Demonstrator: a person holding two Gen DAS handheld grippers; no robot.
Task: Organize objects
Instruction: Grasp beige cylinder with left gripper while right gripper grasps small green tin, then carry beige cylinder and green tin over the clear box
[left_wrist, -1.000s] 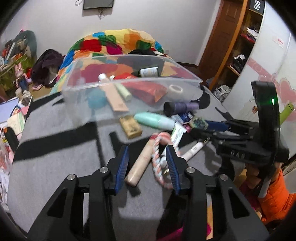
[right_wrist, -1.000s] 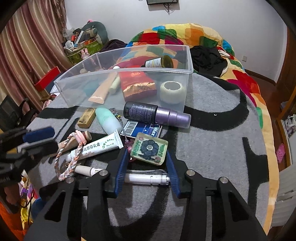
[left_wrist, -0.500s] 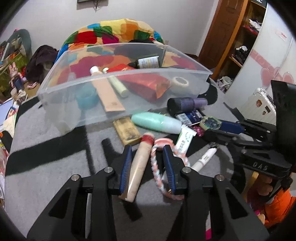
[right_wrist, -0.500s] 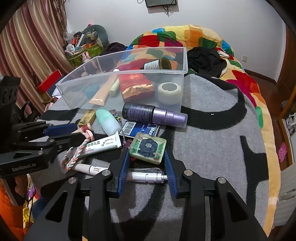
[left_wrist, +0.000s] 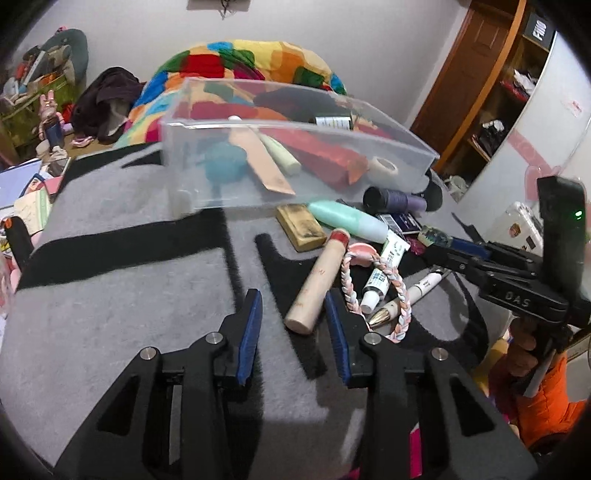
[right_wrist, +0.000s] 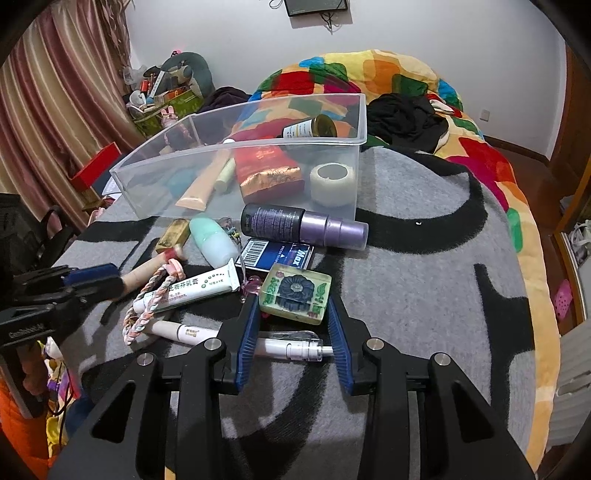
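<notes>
My right gripper (right_wrist: 293, 308) is shut on a clear green block with a dark flower (right_wrist: 295, 291), held just over the grey blanket; the left wrist view shows this block (left_wrist: 436, 236) at that gripper's tips. My left gripper (left_wrist: 294, 332) is open. The near end of a cream wooden handle with a red tip (left_wrist: 317, 284) lies between its fingertips, closer to the right finger. A clear plastic bin (right_wrist: 155, 192) stands behind the pile and holds a tube, a red packet, a tape roll and a bottle.
Loose on the blanket are a purple spray bottle (right_wrist: 303, 225), a mint bottle (right_wrist: 214, 240), a blue card box (right_wrist: 277, 254), a white tube (right_wrist: 192, 291), a braided ring (left_wrist: 373, 291), a brown bar (left_wrist: 299, 225) and a white pen (right_wrist: 288, 347). A colourful quilt (right_wrist: 406, 70) lies beyond.
The left jaws narrowed, and the gripper shifted so the handle reaches less far between its fingers. The right gripper stayed still with the green block.
</notes>
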